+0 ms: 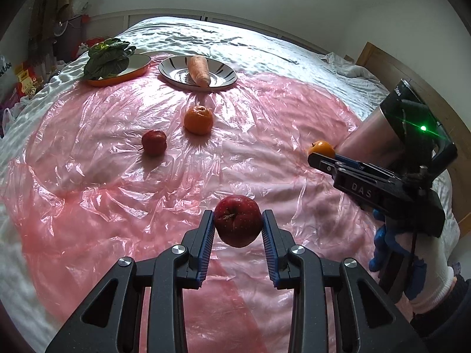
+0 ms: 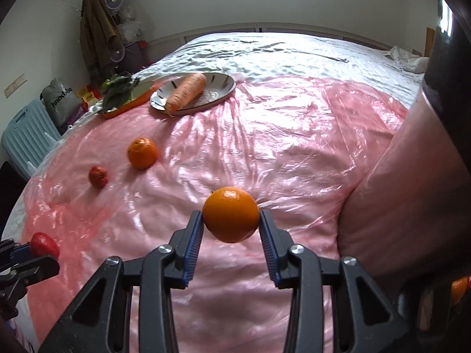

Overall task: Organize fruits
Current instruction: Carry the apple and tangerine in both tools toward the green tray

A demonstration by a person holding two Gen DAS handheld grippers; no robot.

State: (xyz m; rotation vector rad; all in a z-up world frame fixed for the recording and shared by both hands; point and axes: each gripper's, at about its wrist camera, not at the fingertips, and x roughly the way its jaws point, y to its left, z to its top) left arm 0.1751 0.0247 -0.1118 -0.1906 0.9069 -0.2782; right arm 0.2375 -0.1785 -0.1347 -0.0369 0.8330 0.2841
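My left gripper point(image 1: 238, 223) is shut on a dark red apple point(image 1: 237, 219) and holds it above the pink plastic sheet point(image 1: 117, 176). My right gripper point(image 2: 231, 220) is shut on an orange point(image 2: 231, 214), also seen from the left wrist view point(image 1: 322, 148). A second orange point(image 1: 198, 119) point(image 2: 142, 153) and a small red fruit point(image 1: 154, 142) point(image 2: 98, 176) lie loose on the sheet. A striped white plate point(image 1: 223, 73) point(image 2: 220, 86) holds a carrot point(image 1: 199, 69) point(image 2: 187, 91). An orange-rimmed plate point(image 1: 138, 64) point(image 2: 141, 94) holds leafy greens point(image 1: 107, 57) point(image 2: 117, 89).
The sheet covers a bed with a white cover point(image 1: 235, 38). A tall pinkish metal cylinder point(image 1: 374, 135) point(image 2: 412, 191) stands at the right, close to my right gripper. A wooden headboard point(image 1: 391, 67) lies beyond it. Bags, a suitcase point(image 2: 26, 135) and clutter sit left of the bed.
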